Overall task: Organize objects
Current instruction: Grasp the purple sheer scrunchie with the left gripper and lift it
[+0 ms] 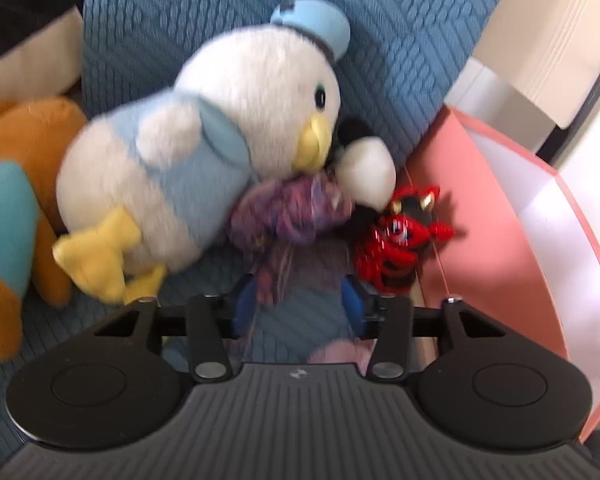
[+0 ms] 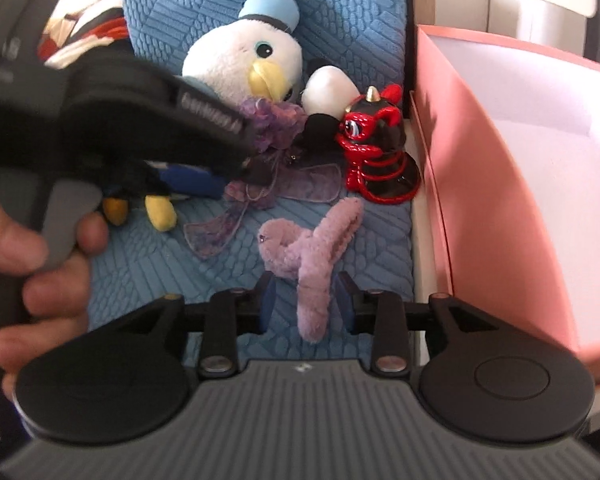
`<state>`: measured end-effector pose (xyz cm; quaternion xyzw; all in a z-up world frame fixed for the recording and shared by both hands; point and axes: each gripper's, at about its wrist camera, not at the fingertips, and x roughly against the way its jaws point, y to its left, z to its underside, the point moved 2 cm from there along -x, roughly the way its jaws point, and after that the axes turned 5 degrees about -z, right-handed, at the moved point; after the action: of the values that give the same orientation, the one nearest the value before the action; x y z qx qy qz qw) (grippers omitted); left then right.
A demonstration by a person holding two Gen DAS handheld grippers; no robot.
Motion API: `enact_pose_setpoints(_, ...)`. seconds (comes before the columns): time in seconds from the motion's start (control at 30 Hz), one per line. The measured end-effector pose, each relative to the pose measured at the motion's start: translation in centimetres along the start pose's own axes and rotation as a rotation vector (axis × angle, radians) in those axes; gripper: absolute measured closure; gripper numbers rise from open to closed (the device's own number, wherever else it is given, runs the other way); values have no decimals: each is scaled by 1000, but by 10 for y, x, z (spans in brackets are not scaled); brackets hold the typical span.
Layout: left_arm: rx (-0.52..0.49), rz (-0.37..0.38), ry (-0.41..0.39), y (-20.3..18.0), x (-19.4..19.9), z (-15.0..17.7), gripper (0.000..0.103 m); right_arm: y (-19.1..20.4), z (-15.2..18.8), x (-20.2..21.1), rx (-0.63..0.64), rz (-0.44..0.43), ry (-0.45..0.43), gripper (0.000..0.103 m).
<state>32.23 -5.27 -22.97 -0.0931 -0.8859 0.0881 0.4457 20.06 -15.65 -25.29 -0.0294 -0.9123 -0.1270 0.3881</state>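
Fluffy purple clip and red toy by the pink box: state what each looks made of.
Purple clip: a claw shape covered in short, matte plush; the fuzzy nap shows, and any core is hidden. Red toy: hard and glossy, probably plastic or painted resin, given the sharp highlights, gold horn tip and black base.

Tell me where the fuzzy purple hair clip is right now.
In the right wrist view the fuzzy purple hair clip lies on the blue cushion, one end between the right tongs, in front of the red toy and left of the pink box.
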Motion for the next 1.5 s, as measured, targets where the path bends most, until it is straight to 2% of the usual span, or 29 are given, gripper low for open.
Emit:
enact_pose_setpoints(0.13, 72, 35, -46, 6, -1, -16, 46, -2, -4, -14, -9, 0, 28, 68)
enact_pose_setpoints(0.27, 116, 54, -51, 7, -12, -31, 46, -3, -4, -26, -13, 7, 61, 68)
enact_pose_setpoints(0.43, 155, 20, -26, 9, -30, -38, 47, -1, -5, -31, -7, 14, 70, 68)
enact_pose_setpoints(0.47, 171, 23, -18, 11, -33, -38, 49, -1, -5, -32, -7, 15, 71, 68)
enact_pose_setpoints(0.53, 197, 18, 4, 16, -38, -39, 61, -2, -5, -33, -10, 19, 75, 68)
enact_pose_setpoints(0.6, 178, -3, 15, 15, -40, -38, 76, -3, -5, -34, -10, 14, 80, 69)
enact_pose_setpoints(0.67, 143, -35, 0, 13, -37, -39, 84, -2, -5, -33, -4, 15, 84, 73)
enact_pose_setpoints(0.73, 144, -35, -13, 14, -30, -37, 91, -2, -6, -32, -2, 20, 93, 82)
enact_pose_setpoints(0.93, 107, 8, -40, 17, 0, -27, 95, -1, -6, -21, -3, 8, 80, 84)
enact_pose_setpoints(1.1, 89, 23, -57, 19, 34, -5, 96, -2, -3, -6, -30, -6, 72, 86)
enact_pose_setpoints(1.37, 100, 14, -74, 25, 86, 35, 96, 8, 12, 21, -44, -36, 69, 86)
enact_pose_setpoints(1.5, 135, 2, -52, 33, 109, 62, 96, 14, 20, 31, -29, -34, 79, 85)
